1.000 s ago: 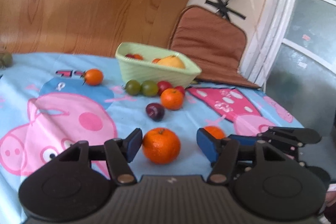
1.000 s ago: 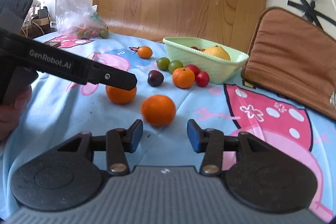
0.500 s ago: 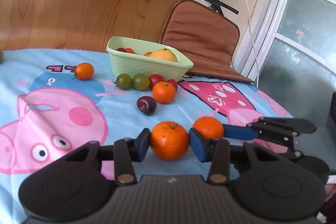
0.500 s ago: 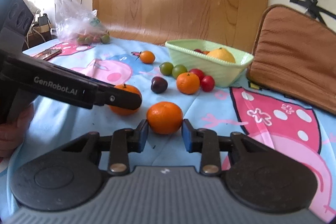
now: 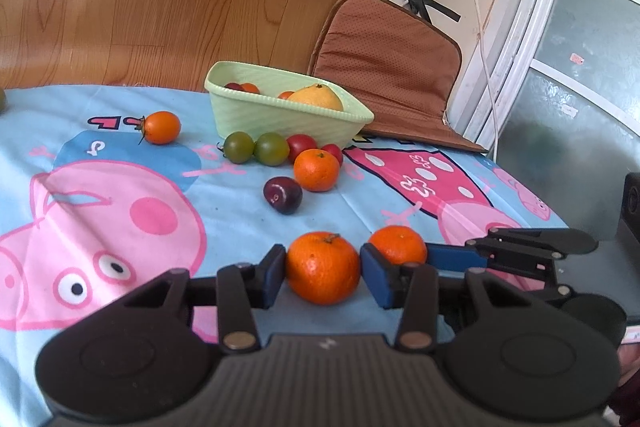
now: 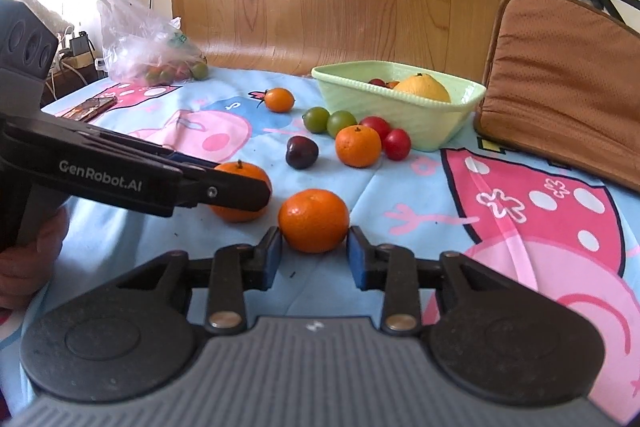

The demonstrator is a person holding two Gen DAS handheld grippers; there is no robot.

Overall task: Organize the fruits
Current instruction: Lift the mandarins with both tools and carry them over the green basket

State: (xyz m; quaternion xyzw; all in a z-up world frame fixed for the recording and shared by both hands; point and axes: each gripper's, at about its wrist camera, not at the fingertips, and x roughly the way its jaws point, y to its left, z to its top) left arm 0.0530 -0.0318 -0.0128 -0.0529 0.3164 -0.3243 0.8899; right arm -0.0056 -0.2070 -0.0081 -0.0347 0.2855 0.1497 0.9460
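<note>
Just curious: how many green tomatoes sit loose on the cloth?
2: one and its neighbour side by side before the basket. More may hide in the bag.

Right gripper (image 6: 314, 255): jaws pressed on a mandarin (image 6: 313, 220) resting on the cartoon-print cloth (image 6: 520, 211). Left gripper (image 6: 256, 193): enters from the left, over a second mandarin (image 6: 239, 213). Green basket (image 6: 420, 123): holds a yellow citrus (image 6: 422, 89). Beside the basket: third mandarin (image 6: 357, 146), dark plum (image 6: 302, 152), green and red tomatoes.
</note>
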